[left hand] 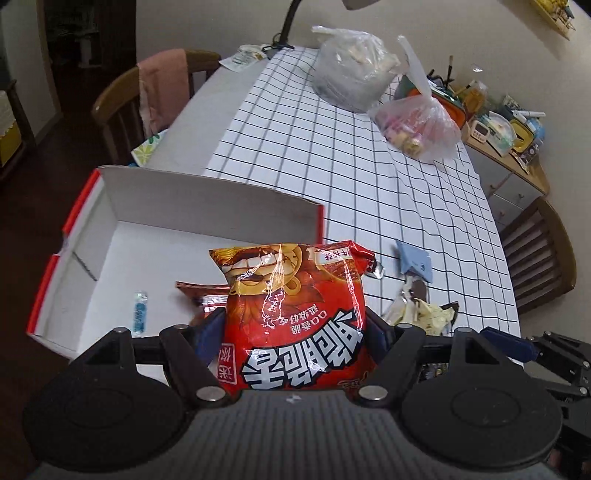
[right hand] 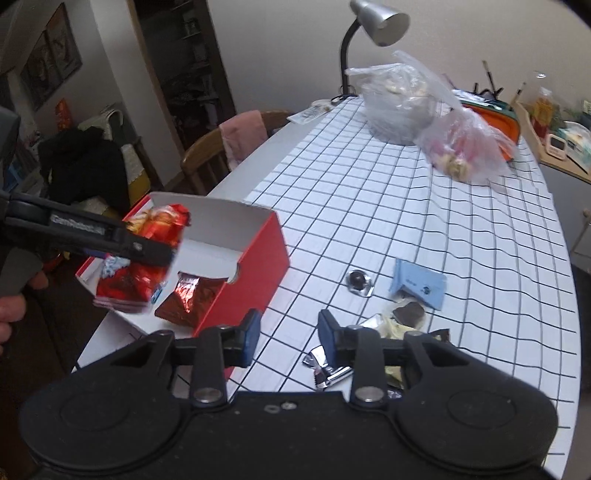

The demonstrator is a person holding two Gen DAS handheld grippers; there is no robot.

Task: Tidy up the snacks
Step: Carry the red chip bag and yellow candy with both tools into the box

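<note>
Left gripper (left hand: 295, 332): we see it pinching a red snack bag (left hand: 295, 314) between its blue pads; the bag stands up from the jaws, with its print upside down to the camera.
Bag's place: in the right wrist view the red snack bag (right hand: 147, 254) hangs in the air above the open box (right hand: 258, 236), not resting in it.
Box: red outside and white inside, at the near left corner of the table (right hand: 369, 206). Inside we see a dark red foil packet (right hand: 192, 299) and a small blue sachet (left hand: 139, 312).
Right gripper (right hand: 288, 332): the jaws stand a little apart and nothing is between them (only the checked cloth shows in the gap).
Loose snacks: a blue packet (right hand: 419, 284), a round foil piece (right hand: 357, 282) and some open wrappers (right hand: 399, 321) lie near the right gripper, right of the box.
Far end: two clear plastic bags (right hand: 399, 99) and a grey desk lamp (right hand: 384, 22).
</note>
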